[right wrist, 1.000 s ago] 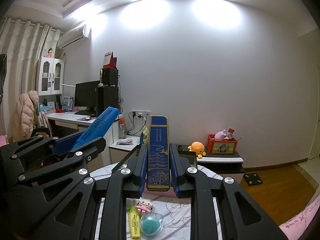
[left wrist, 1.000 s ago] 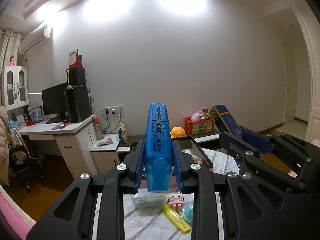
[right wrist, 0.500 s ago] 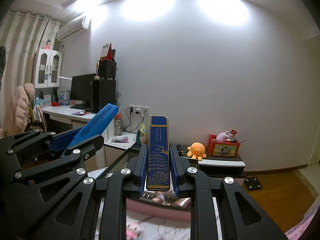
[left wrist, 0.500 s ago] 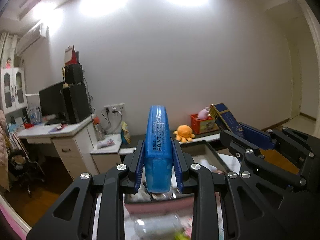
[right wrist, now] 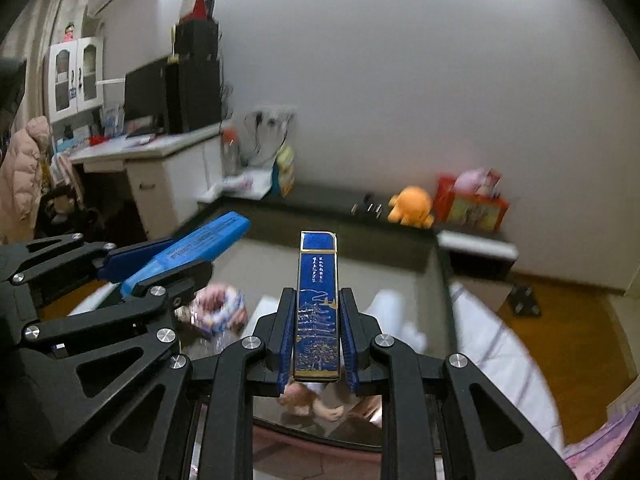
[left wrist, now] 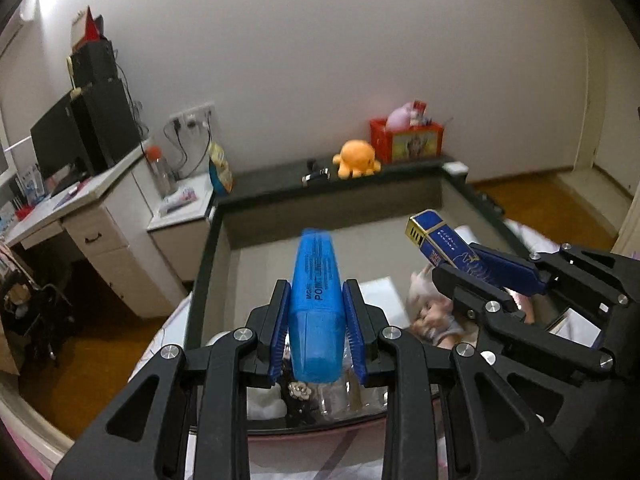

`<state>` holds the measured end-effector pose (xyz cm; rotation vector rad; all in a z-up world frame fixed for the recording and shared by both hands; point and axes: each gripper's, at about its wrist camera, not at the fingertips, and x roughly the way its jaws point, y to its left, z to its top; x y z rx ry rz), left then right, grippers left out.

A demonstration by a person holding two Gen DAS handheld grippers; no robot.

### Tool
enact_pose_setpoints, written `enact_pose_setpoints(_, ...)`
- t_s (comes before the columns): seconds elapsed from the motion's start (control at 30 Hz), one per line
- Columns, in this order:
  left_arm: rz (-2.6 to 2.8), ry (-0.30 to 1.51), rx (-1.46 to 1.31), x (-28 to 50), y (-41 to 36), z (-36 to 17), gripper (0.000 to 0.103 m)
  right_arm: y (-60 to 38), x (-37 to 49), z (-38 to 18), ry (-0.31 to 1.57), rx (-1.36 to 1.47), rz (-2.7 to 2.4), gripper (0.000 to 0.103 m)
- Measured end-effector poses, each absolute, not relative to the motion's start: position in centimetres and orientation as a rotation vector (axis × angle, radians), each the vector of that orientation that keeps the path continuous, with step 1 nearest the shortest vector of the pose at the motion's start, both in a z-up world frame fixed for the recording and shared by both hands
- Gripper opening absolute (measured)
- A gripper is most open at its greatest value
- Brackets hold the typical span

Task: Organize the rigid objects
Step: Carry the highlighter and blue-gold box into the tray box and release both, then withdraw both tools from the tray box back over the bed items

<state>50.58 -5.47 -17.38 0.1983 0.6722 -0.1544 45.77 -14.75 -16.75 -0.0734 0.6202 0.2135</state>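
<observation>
My left gripper (left wrist: 316, 320) is shut on a blue highlighter (left wrist: 318, 300) that sticks up between its blue pads. My right gripper (right wrist: 317, 332) is shut on a slim dark-blue lighter with gold print (right wrist: 317, 308), held upright. Each gripper shows in the other's view: the right one with the lighter (left wrist: 448, 246) at the right, the left one with the highlighter (right wrist: 196, 246) at the left. Both hang over an open grey box (left wrist: 280, 240) with a dark rim. A doll (left wrist: 430, 312) and small blurred items lie inside it.
A dark low shelf (left wrist: 360, 168) behind the box carries an orange plush octopus (left wrist: 356, 159) and a red box of toys (left wrist: 406, 140). A white desk with a monitor (left wrist: 76, 136) stands at the left. Wooden floor (right wrist: 568, 320) shows at the right.
Both grippers have dropped and tipped downward toward the box, each still holding its object. The cloth with the yellow highlighter and other items has gone from view; the box interior now fills the lower frame.
</observation>
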Motion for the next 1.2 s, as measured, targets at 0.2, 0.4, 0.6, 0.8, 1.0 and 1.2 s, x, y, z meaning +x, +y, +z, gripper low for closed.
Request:
enact_pose_setpoints(0.2, -0.114, 0.669, 0.196, 50.6, -4.7, -17.1, 0.044, -14.8, 46.0, -17.4, 0.651, -0.049, 0.226, 0.022)
enact_pose_setpoints(0.4, -0.058, 0.597, 0.107, 47.8, -1.7, -13.7, 0.081, -16.0, 44.0, -14.6, 0.565, -0.052, 0.128, 0.071)
enact_pose_setpoints(0.6, -0.06, 0.459, 0.049, 41.0, 0.2, -9.6, 0.102, -16.9, 38.5, -10.2, 0.453, -0.024, 0.157, 0.084)
enact_pose_setpoints(0.8, -0.027, 0.34, 0.065, 32.6, 0.9, -7.3, 0.103, -16.5, 29.9, -6.9, 0.313, -0.045, 0.151, 0.103)
enact_pose_setpoints(1.0, 0.005, 0.281, 0.058, 26.0, 1.0, -7.0, 0.103, -15.7, 23.3, -6.3, 0.221, -0.081, 0.085, 0.103)
enact_pose_setpoints(1.2, -0.011, 0.258, 0.042, 23.3, 1.3, -6.7, 0.103, -15.9, 20.0, -6.5, 0.203, -0.057, 0.069, 0.103)
